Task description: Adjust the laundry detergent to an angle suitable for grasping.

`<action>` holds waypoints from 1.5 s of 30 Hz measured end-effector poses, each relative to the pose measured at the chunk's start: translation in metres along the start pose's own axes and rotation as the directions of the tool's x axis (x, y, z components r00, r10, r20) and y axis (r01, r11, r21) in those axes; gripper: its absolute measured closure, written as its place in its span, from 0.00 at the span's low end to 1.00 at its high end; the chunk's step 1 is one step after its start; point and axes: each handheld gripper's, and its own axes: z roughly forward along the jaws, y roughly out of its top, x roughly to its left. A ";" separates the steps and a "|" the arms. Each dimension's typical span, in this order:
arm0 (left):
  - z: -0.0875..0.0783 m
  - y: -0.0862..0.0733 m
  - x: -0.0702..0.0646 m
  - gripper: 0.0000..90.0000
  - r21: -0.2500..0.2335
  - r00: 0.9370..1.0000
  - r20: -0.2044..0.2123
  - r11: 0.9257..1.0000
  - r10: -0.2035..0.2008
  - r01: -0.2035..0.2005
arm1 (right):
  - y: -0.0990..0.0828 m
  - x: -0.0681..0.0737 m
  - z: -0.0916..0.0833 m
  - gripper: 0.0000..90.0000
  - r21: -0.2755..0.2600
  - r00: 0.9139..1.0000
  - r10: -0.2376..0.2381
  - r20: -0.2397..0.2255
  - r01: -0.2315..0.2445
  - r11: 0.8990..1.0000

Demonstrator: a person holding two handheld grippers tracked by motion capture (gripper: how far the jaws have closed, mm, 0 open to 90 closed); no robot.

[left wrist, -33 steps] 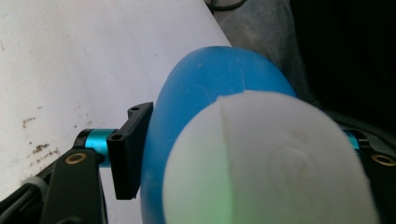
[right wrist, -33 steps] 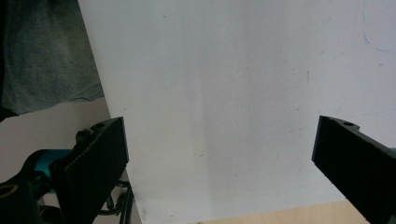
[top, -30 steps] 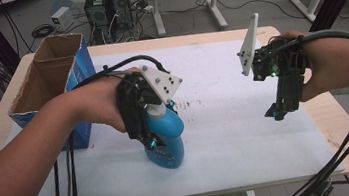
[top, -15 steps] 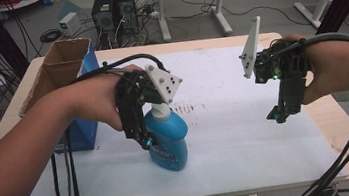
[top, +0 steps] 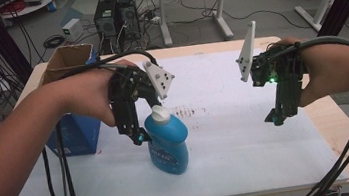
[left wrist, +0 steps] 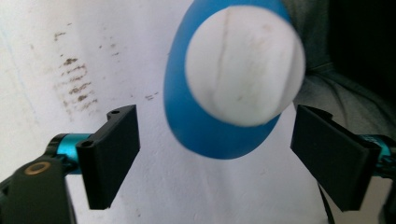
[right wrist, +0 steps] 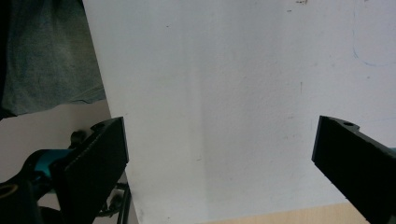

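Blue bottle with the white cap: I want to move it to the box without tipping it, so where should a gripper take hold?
Judging by its pose, grip the blue bottle just below the white cap, coming straight down from above. It stands upright, and the narrow top fits between jaws better than the wide body. The left gripper, its jaws just opened, already straddles it without touching.

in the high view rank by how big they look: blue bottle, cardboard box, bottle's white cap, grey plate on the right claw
1. cardboard box, partly hidden by the forearm
2. blue bottle
3. grey plate on the right claw
4. white cap

The box stands farther from the camera, so its lead is understated.
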 end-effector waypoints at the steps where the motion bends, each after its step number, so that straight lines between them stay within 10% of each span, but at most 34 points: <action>1: -0.001 -0.001 0.001 0.15 0.009 1.000 -0.005 1.000 -0.006 0.006 | 0.000 0.000 0.000 0.03 -0.001 1.000 0.000 0.000 0.000 1.000; 13: -0.017 -0.004 0.000 0.11 0.089 0.998 -0.040 0.995 -0.051 0.054 | 0.002 -0.002 -0.002 0.03 -0.011 1.000 -0.010 0.002 0.010 1.000; 29: -0.061 -0.007 -0.016 0.02 0.237 0.983 -0.110 0.957 -0.147 0.169 | 0.008 -0.005 -0.007 0.03 -0.014 1.000 -0.030 0.005 0.030 0.999; 45: -0.084 -0.011 -0.020 0.02 0.269 0.977 -0.121 0.942 -0.176 0.203 | 0.019 -0.009 -0.016 0.03 0.000 0.999 -0.054 0.009 0.054 0.999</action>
